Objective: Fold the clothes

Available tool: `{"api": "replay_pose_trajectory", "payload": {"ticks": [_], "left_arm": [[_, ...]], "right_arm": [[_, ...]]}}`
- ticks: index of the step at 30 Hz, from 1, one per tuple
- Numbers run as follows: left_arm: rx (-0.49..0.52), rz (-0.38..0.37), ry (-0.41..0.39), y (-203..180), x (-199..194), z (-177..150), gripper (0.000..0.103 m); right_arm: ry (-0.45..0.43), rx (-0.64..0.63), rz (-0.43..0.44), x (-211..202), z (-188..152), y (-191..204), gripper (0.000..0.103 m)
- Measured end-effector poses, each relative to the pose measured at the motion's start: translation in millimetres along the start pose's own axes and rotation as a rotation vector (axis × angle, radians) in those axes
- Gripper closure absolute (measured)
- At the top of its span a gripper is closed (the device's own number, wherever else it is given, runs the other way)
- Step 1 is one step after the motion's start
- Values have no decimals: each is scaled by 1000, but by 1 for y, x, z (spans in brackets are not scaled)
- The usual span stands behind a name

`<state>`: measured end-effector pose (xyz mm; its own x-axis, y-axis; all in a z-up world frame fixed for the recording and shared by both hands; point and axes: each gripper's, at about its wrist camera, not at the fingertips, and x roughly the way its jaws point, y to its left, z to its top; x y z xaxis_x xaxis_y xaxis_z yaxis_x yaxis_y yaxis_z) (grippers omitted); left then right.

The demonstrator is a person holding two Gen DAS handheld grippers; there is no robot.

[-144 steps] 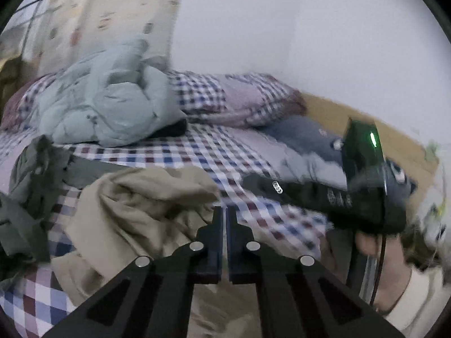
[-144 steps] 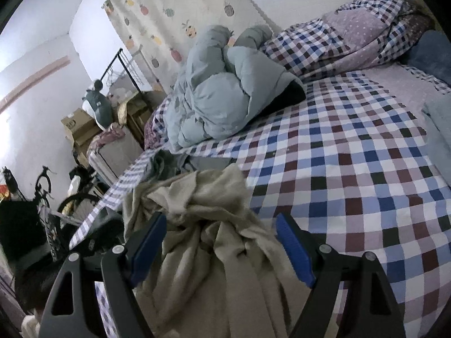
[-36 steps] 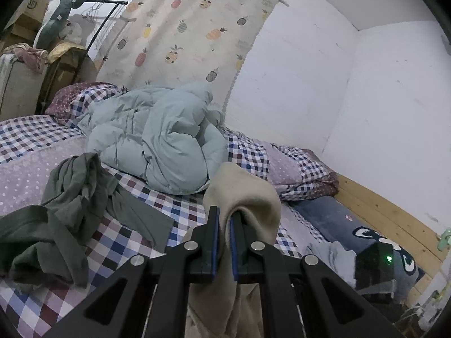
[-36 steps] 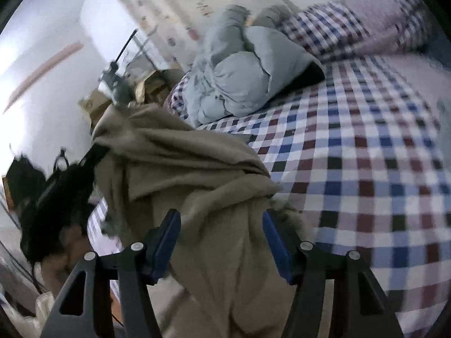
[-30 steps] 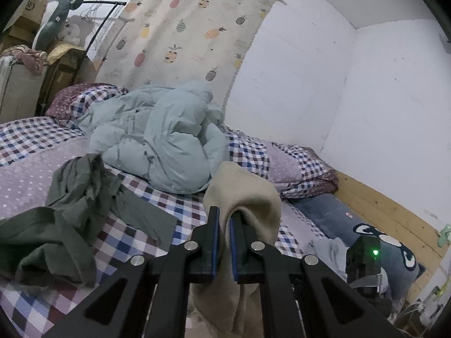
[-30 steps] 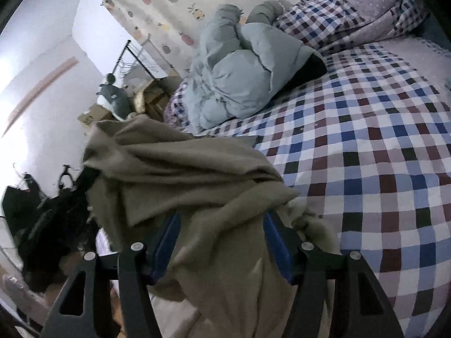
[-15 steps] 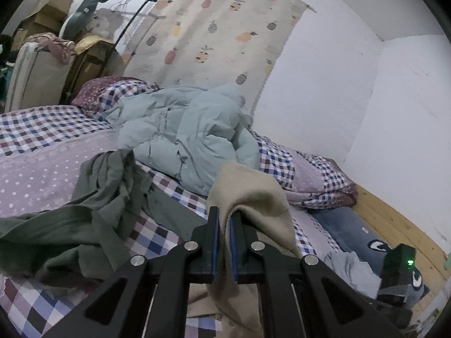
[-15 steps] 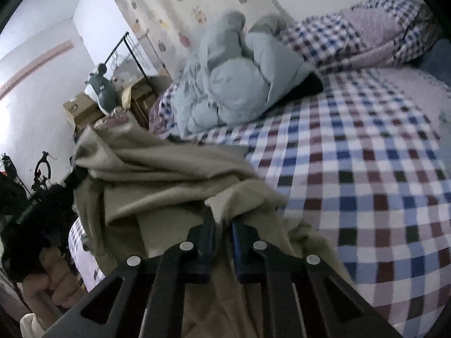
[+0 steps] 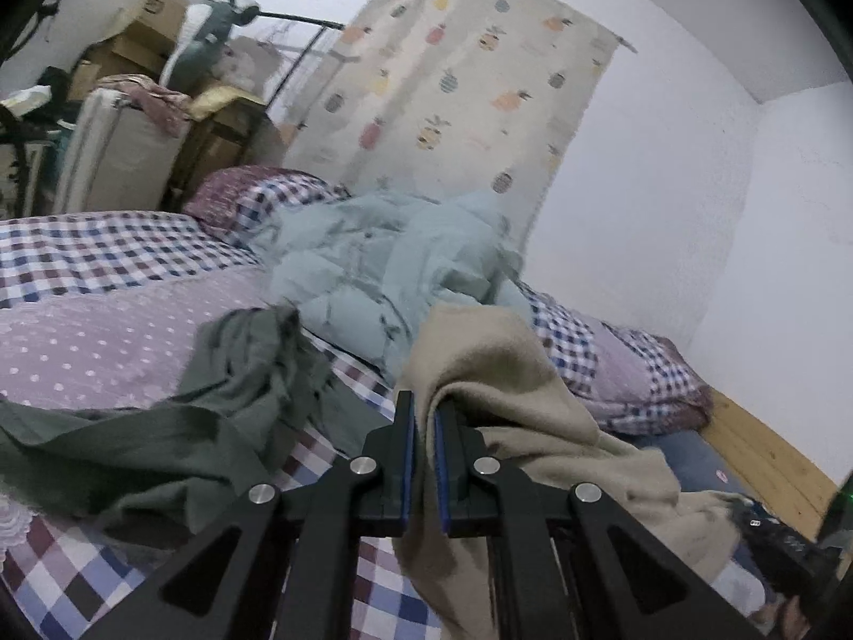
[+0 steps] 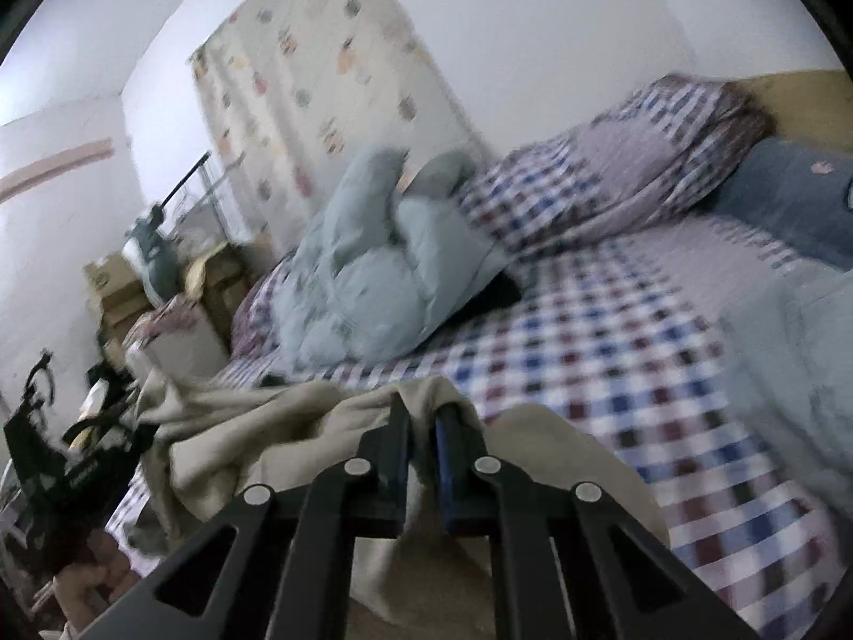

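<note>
Here we hold the beige garment (image 9: 512,373) up off the bed (image 10: 613,352), each gripper pinching a separate fold: the left gripper (image 9: 424,421) has its jaws clamped on an upper edge, and the right gripper (image 10: 422,421) has its jaws clamped on another edge. Two spaced grips let the cloth hang and spread, which we judge suits finding its shape for folding. A green garment (image 9: 213,405) lies crumpled on the bed, beside a pale blue duvet (image 9: 384,266).
</note>
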<state>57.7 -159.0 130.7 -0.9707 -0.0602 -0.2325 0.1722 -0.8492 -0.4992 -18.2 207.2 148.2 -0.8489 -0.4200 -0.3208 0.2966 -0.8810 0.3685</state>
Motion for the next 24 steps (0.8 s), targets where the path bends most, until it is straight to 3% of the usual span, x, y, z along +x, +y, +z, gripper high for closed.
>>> {"api": "replay_pose_trajectory", "payload": {"ticks": [10,17,24], "left_arm": [[-26,13,1,6,4,0,98],[28,-23,20,-12,8,-8,98],[79,-123,63,-27,8,-14,98]], "right_arm": [[-185,134,-253,-51,28,-60,96],[-88,247,-353,-43,20,-100,96],[17,359,-448,-34,12,-139,91]]}}
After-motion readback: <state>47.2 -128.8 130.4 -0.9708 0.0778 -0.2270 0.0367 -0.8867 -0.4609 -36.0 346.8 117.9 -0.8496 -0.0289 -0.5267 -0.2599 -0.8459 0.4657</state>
